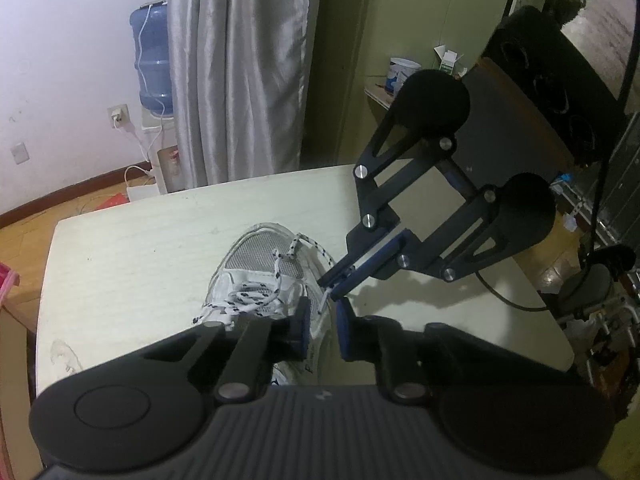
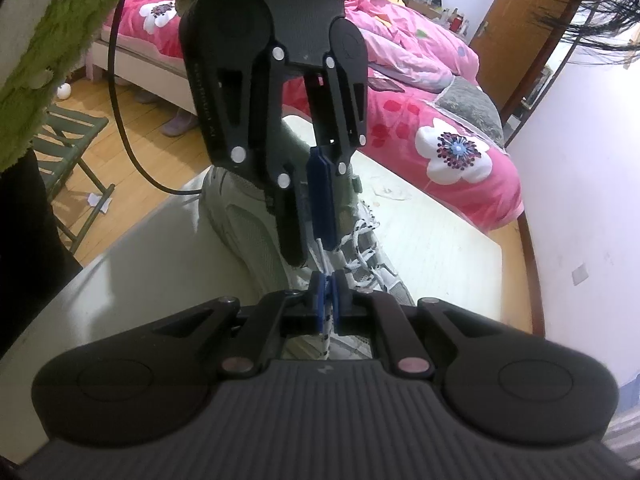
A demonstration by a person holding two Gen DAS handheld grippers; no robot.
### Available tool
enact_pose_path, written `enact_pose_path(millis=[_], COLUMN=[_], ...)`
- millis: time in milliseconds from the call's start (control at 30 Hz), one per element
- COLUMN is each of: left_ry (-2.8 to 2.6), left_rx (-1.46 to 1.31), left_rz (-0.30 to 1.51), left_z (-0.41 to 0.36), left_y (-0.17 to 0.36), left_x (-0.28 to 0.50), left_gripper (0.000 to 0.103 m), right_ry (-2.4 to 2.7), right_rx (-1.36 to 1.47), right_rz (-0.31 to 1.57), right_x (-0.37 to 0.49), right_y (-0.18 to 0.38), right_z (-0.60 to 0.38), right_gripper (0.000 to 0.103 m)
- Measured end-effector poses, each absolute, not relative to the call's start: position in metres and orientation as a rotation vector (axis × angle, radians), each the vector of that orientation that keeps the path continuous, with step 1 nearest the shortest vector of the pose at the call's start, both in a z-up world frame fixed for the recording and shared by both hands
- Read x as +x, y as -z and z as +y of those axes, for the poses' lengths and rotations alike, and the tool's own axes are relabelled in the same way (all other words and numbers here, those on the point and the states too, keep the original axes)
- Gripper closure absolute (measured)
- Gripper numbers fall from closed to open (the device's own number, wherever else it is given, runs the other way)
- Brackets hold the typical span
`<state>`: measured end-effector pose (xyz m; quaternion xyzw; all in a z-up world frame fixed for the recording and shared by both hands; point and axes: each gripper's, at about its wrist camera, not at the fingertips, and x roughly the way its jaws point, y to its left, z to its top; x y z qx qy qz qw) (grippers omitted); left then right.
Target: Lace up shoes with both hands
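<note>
pale table (image 1: 140,240) under a white shoe (image 1: 256,264) at lower centre; limp, light, slippery lace (image 2: 326,276), best pinched at its stiff tip (image 1: 323,303); right gripper (image 2: 329,300) clamped on lace, left gripper (image 1: 322,330) narrowly parted around that tip, gripping nothing.

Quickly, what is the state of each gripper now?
Left gripper: open, lace tip between its pads, not pinched.
Right gripper: shut on the shoelace.
</note>
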<state>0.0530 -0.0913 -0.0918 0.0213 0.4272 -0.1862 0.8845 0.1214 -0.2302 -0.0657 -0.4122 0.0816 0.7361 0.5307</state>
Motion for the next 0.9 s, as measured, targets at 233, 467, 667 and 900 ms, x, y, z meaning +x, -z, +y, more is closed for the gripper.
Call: enact_pose_path(millis=[233,467,667,900], left_ry=[0.398,0.406,0.405,0.411], left_rx=[0.058,0.057,0.06,0.071], left_rz=[0.883,0.864,0.862,0.856], left_z=[-0.0908,-0.0908,-0.0906,-0.0904], left_y=[0.0924,0.0918,0.0908,0.0886], left_x=[0.052,0.0479,0.0463,0.0449], left_gripper=[0.1,0.101,0.101,0.101], right_ry=[-1.772,-1.781,-1.793,-1.811], right_rx=[-0.998,-1.001,-1.012,-1.045], right_rz=[0.186,0.185,0.174,0.133], right_x=[0.1198,0.1199,0.12,0.1153], right_y=[0.0677,0.0672,0.0667,0.07], right_z=[-0.2289,-0.2285,-0.2271,-0.2263], right_gripper=[0.1,0.099,0.099,0.098])
